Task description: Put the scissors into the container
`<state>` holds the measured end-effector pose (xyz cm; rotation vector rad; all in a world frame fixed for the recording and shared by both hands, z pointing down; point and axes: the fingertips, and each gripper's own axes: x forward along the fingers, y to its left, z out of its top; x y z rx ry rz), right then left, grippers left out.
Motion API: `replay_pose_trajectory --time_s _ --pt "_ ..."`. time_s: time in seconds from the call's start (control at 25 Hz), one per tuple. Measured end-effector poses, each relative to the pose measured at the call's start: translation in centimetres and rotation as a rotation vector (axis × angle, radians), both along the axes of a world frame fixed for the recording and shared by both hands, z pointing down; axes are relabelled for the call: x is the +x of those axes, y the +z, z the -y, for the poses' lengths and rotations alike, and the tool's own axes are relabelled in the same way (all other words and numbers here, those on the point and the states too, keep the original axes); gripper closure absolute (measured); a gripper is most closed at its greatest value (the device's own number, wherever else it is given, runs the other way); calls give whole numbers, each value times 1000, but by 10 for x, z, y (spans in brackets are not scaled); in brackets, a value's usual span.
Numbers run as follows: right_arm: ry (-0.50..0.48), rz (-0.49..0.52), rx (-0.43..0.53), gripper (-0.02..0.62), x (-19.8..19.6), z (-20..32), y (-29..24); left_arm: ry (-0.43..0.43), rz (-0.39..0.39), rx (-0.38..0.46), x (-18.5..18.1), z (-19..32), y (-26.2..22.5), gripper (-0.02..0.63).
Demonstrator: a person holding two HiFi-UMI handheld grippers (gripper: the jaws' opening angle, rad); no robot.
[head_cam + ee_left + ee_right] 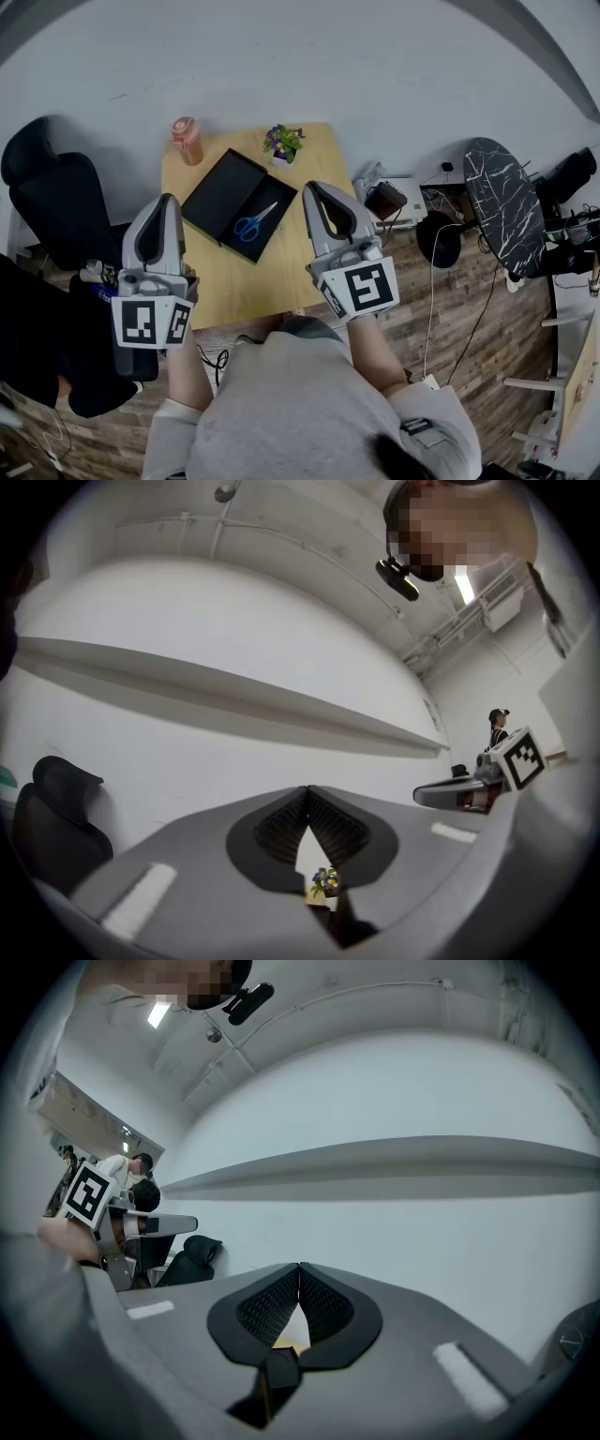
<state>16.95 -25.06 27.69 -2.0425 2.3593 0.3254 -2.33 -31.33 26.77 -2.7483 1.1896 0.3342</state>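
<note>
Empty, jaws pinched together, the left hand-held gripper and right hand-held gripper hang high; the scissors lie ahead between them, seemingly on the container already. Flat and thin, they could slip from a hasty pinch, or a low jaw could shove the container aside.

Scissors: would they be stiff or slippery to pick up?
Probably stiff: the scissors have pale, metal-looking blades. Lying flat on the black tray, they may be hard to get under. The blue handles likely grip better.

The left hand-held gripper half hides the flower pot.
</note>
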Motion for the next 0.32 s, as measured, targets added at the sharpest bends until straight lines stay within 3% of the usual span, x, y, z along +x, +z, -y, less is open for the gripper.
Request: replay_pose_trajectory --time_s 0.32 --pt "0 1 2 591 7 -2 -1 1 0 -2 7 -2 0 552"
